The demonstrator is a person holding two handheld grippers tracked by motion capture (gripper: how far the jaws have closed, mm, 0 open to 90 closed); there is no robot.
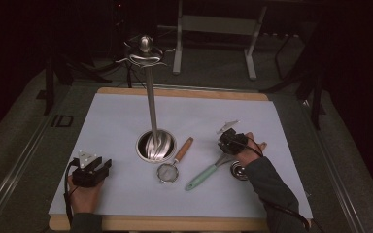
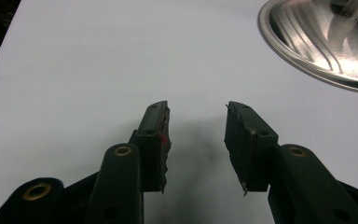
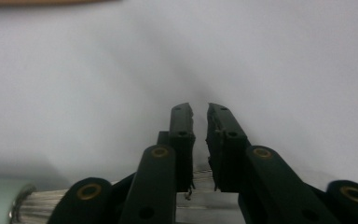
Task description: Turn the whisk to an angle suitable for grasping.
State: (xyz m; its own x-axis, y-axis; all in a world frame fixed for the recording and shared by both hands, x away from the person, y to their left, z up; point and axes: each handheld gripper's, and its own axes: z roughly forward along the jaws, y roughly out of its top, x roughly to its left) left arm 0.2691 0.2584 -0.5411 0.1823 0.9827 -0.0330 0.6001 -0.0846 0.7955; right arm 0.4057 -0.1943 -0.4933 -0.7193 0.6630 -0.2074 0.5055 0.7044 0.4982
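Right gripper (image 1: 227, 138) over mint-handled utensil (image 1: 202, 175), left gripper (image 1: 97, 170) idle on worktop (image 1: 116, 121).
Utensil lies flat: smooth mint handle points near-left, steel neck runs up-right under the near-closed jaws, nothing visibly pinched; left jaws open, empty.

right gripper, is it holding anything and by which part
The right gripper has its jaws nearly closed around the metal shaft of the green-handled utensil; whether the pads press on it cannot be told.
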